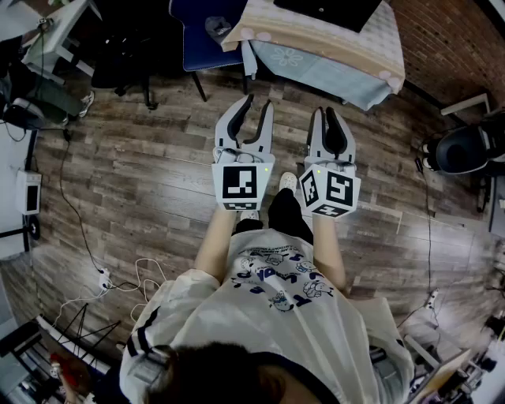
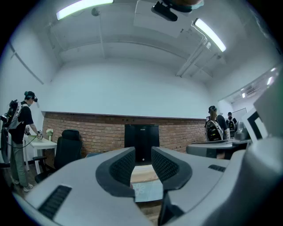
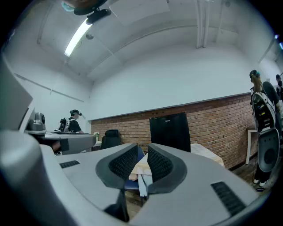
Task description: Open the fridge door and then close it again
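Observation:
The black fridge (image 2: 140,141) stands shut on a cloth-covered table (image 1: 316,55) by the brick wall, straight ahead of me; it also shows in the right gripper view as a dark box (image 3: 170,131). Only its top (image 1: 327,9) appears in the head view. My left gripper (image 1: 259,99) and right gripper (image 1: 325,110) are held level, side by side over the wooden floor, short of the table. Both are empty, the left gripper (image 2: 143,152) and the right gripper (image 3: 142,150) each with only a narrow slit between the pads. Neither touches the fridge.
A blue chair (image 1: 207,35) is tucked at the table's left. A black office chair (image 1: 118,55) stands farther left by a white desk. Cables (image 1: 118,276) lie on the floor at my left. A person (image 2: 20,132) stands at the left; others (image 2: 214,128) stand at the right.

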Available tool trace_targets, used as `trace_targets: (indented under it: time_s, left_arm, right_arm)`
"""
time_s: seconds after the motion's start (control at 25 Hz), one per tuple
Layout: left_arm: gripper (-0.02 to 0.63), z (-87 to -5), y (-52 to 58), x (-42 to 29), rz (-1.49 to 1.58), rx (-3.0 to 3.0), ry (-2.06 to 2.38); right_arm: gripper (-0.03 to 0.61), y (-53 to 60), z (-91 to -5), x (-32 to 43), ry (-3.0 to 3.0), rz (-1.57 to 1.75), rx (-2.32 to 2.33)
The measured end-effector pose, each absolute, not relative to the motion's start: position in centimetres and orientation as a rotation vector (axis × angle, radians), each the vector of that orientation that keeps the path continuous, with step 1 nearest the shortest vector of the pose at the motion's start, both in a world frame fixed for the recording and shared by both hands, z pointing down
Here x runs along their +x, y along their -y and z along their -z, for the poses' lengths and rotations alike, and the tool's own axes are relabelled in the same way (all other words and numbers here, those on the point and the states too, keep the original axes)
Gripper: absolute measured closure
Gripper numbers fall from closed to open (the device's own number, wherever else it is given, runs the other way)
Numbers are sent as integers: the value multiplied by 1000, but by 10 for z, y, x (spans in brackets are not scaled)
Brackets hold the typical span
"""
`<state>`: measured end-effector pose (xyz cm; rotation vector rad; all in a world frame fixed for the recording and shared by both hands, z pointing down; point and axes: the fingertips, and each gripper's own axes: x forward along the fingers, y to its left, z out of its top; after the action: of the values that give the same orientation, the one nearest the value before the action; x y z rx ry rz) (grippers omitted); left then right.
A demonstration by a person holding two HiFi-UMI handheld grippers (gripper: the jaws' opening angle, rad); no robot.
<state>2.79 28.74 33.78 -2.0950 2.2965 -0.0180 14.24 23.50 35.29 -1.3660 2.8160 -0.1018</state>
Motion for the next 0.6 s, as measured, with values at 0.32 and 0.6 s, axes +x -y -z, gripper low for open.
trace_targets:
  time_s: [0.32,0.6]
  left_arm:
    - [488,-337,-277,24,13,-2096,-2297]
    - [488,-344,-257,21,19,-2100,-2309]
  right_arm:
    - [500,-227,-350,138,-2819,98,-1362]
    - [500,-210,-357,134,-2827,119,-1353]
